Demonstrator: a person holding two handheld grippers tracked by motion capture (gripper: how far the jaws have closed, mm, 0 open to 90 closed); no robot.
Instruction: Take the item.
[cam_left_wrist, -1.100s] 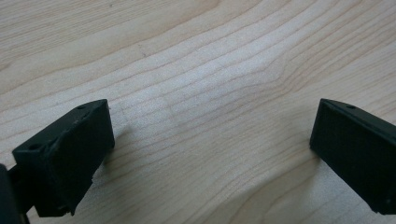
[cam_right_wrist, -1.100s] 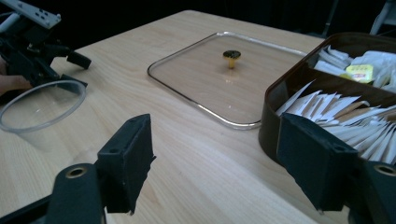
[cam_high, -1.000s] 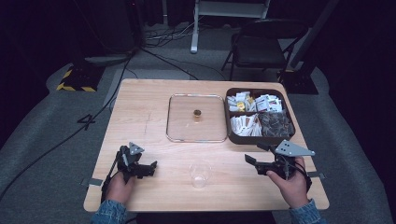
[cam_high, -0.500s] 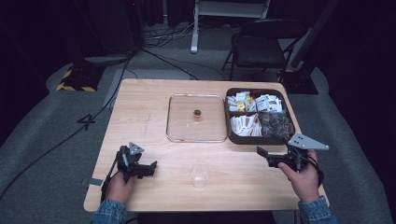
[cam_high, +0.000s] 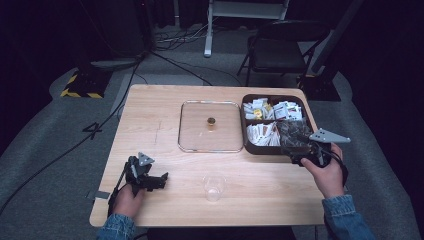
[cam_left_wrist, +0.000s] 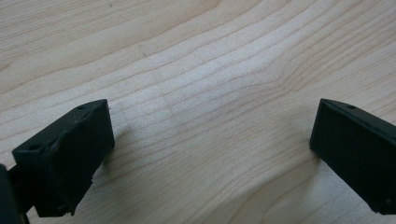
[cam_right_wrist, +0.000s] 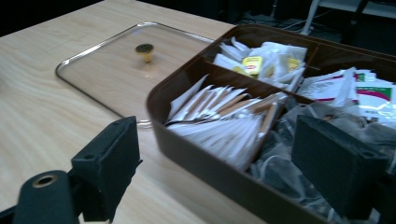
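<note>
Since a second earlier, the right gripper (cam_high: 299, 146) had travelled from the table's near right edge up to the brown compartmented tray of sachets and tea bags (cam_high: 248, 135), jaws spread wide and empty over its near right compartment, apparently to pick a dark mesh tea bag (cam_right_wrist: 285, 175). Nearer, the left gripper (cam_high: 161, 180) rested released on the light wooden table (cam_high: 150, 115), parked. A clear plastic cup (cam_high: 213, 187) waited by the near edge. Beyond lay the tray's glass lid with brass knob (cam_high: 210, 125), set aside for access.
</note>
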